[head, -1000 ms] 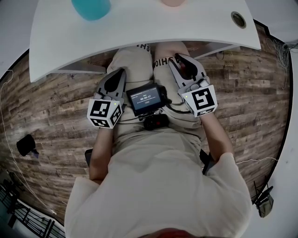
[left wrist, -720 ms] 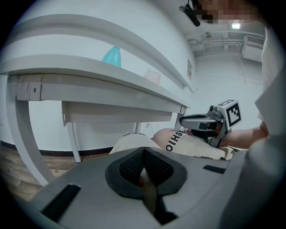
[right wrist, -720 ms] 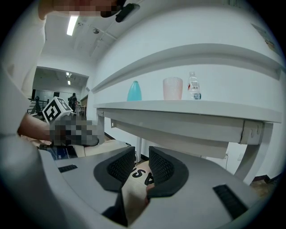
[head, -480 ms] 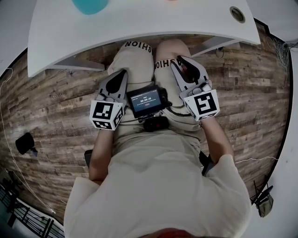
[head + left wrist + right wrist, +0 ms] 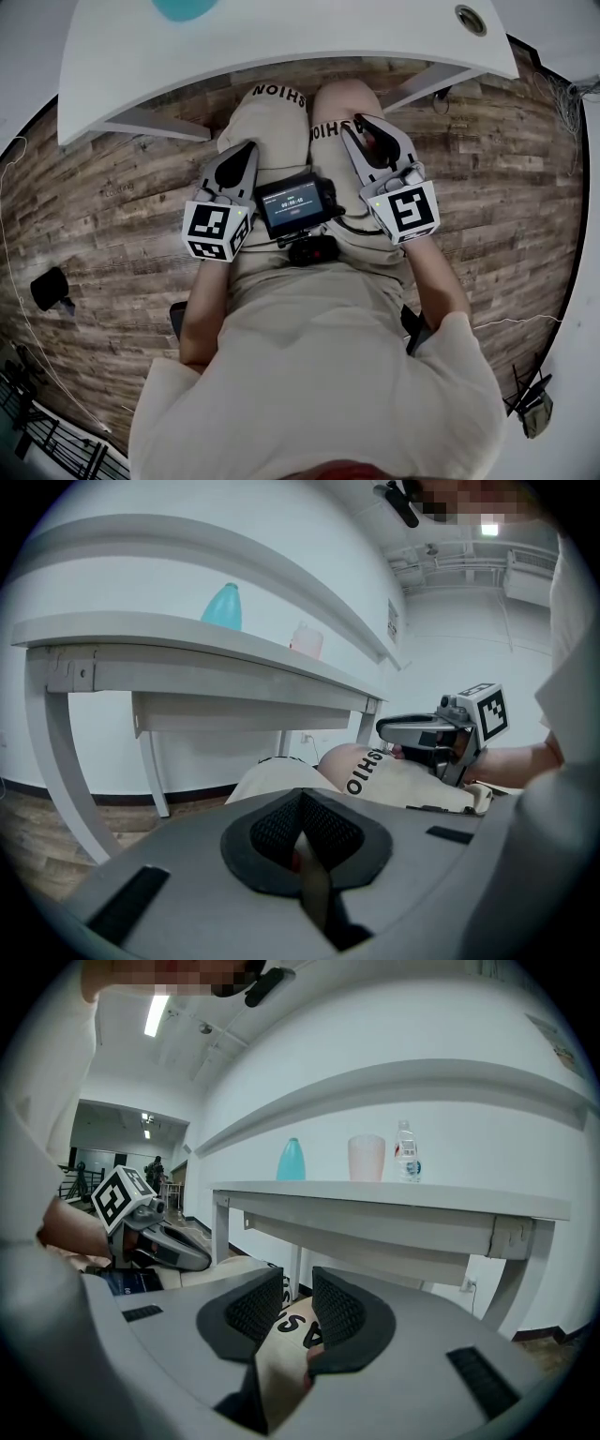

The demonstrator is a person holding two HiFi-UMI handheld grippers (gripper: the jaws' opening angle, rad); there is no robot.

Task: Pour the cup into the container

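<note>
A pale pink cup (image 5: 367,1158) stands on the white table (image 5: 281,47) beside a teal container (image 5: 291,1160). From the left gripper view the teal container (image 5: 223,607) and the cup (image 5: 307,641) show above the table edge. In the head view only the teal container's rim (image 5: 183,7) shows at the top edge. My left gripper (image 5: 246,146) is shut and empty over the person's left thigh. My right gripper (image 5: 361,122) is shut and empty over the right thigh. Both sit below and short of the table.
A small clear water bottle (image 5: 406,1162) stands next to the cup. The table has white legs (image 5: 66,761) and a round cable hole (image 5: 470,19). A small screen device (image 5: 295,202) hangs at the person's chest between the grippers. Wood floor (image 5: 112,234) lies beneath.
In the head view the table and teal container have slid toward the top edge, and the pink cup has left that view. Both grippers stay shut over the thighs.
</note>
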